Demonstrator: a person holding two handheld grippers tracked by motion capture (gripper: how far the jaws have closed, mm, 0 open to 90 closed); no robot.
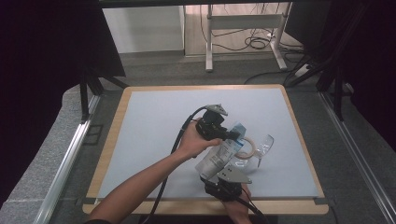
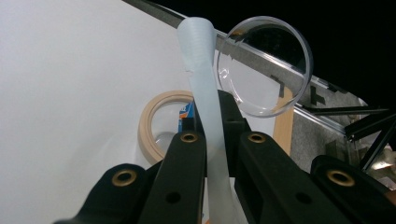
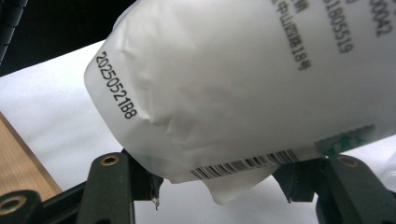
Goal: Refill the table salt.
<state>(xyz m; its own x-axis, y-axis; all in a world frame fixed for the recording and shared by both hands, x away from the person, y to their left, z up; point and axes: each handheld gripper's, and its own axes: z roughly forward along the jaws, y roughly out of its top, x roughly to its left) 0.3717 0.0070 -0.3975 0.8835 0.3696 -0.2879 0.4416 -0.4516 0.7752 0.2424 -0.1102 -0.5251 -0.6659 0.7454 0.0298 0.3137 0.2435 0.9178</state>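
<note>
Above grey table (image 1: 149, 140), both grippers clamp the pouch (image 1: 219, 156), its length slanting toward far right.

The high view looks forward and down on the whole surface (image 1: 154, 140). Each gripper view sits close behind its own tongs, and all three views share the white pouch (image 1: 219, 158).

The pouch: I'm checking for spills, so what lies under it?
Under the pouch lies the white mat; a wooden ring and clear cup sit beside it. The mat directly beneath is covered.
</note>
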